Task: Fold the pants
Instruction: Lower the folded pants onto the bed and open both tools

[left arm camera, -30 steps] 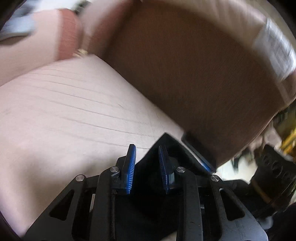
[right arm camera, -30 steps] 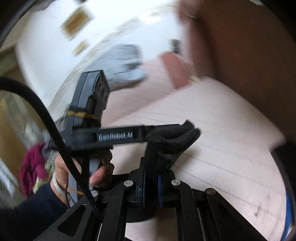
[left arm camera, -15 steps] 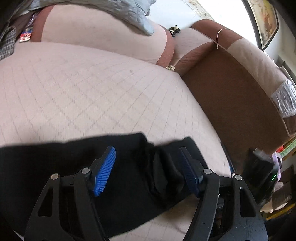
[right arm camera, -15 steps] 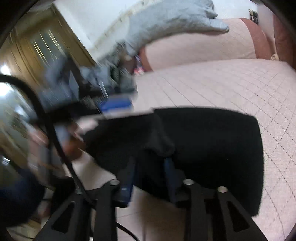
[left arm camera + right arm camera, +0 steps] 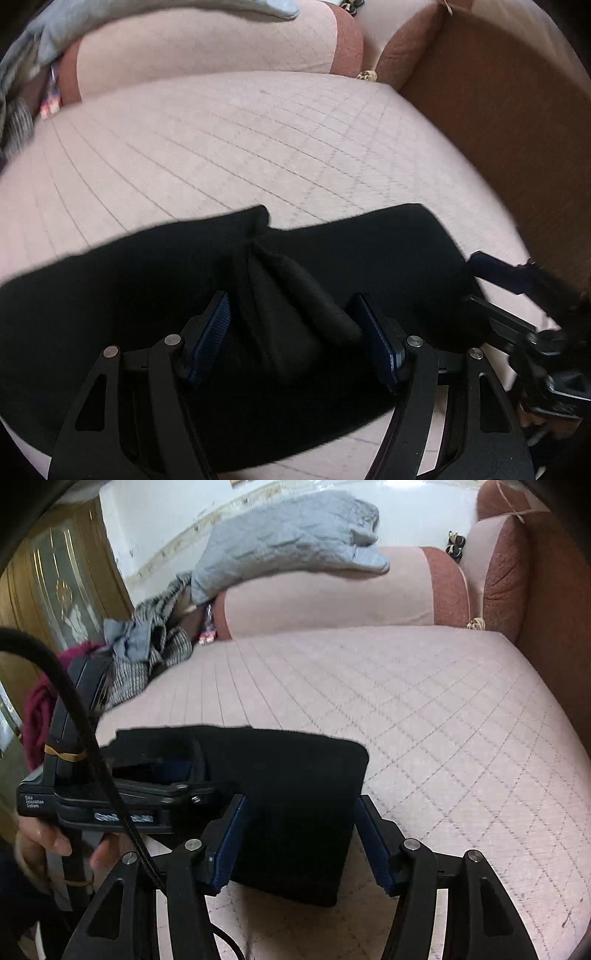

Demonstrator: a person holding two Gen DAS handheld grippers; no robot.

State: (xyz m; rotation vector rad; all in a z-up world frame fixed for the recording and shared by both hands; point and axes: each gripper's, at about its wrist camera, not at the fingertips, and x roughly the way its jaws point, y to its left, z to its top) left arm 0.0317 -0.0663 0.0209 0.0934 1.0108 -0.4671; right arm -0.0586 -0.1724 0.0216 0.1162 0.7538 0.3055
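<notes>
Directly beneath both spread hand-held grippers, black pants (image 5: 155, 295) are laid on the pink quilted sofa seat (image 5: 221, 147), long axis crosswise; a raised wrinkle is straddled by the left hand-held gripper (image 5: 295, 336), while the right hand-held gripper (image 5: 299, 842) grasps nothing.

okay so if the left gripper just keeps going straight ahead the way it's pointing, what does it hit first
Most likely the black pants. The left gripper is open, and a bunched ridge of that fabric rises between its fingers. Beyond the pants lies the pink quilted cushion. Depth is hard to judge, so contact may already be close.
</notes>
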